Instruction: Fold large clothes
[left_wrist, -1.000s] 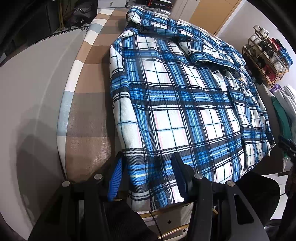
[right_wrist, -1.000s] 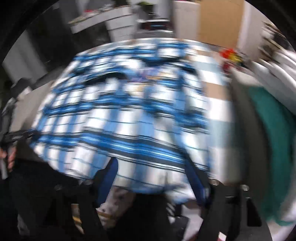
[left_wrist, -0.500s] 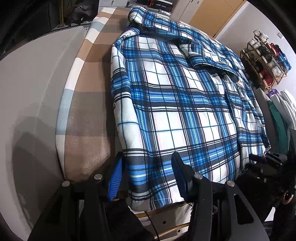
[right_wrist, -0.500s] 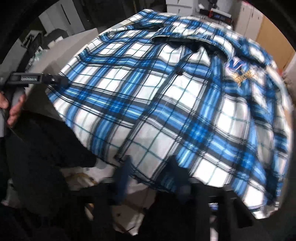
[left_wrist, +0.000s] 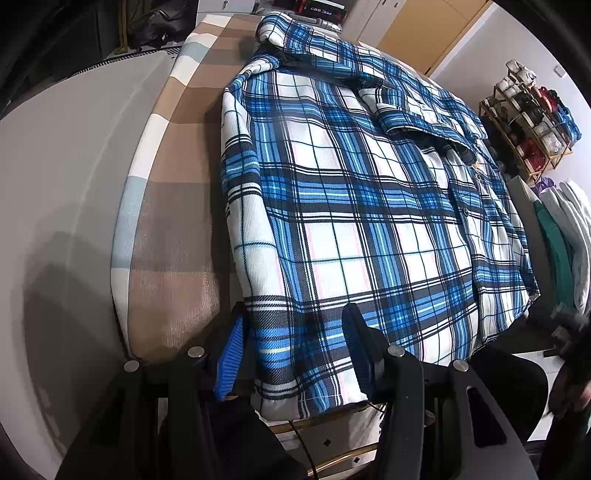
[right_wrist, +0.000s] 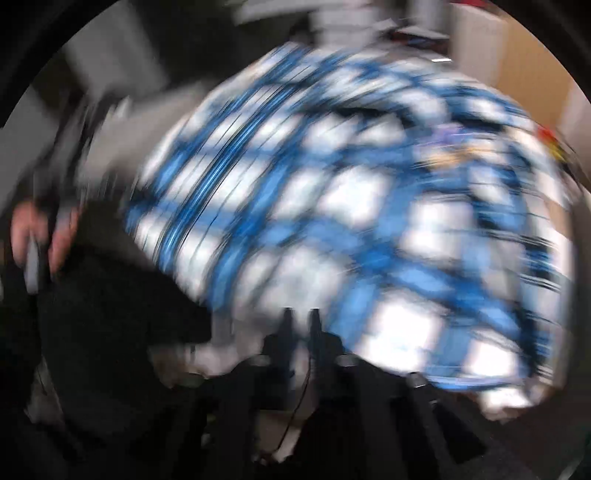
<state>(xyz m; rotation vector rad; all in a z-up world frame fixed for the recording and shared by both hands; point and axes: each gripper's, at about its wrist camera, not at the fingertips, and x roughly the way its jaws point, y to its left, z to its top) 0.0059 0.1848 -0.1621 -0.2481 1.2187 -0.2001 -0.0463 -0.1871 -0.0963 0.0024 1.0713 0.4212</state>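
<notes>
I have the left tool (left_wrist: 291, 345) parked at the near hem of the plaid shirt (left_wrist: 369, 206), its two blue-padded fingers (left_wrist: 229, 360) standing part-way apart with the hem corner lying between them. I can't tell whether the pads press on the cloth or merely straddle it, so I won't call it a grip.

The shirt lies flat on the striped brown-and-beige cover (left_wrist: 173, 192) of the worktop, stretching straight ahead of this tool: hem at the fingertips, collar at the far end. So its long axis runs along the tool's pointing line, and the shirt's left edge sits just ahead of the left finger.

The right tool (right_wrist: 299, 328) is badly smeared by motion blur. Its jaws are opening from a narrow gap, and nothing clearly sits between them; the hem lies just ahead of and to the right of its tips (the blur hides whether it touches).

My judgement: the coming fold carries the hem away from me toward the collar, so both tools must hold the near edge. The left one is nearer its corner; the right one is not yet set.
</notes>
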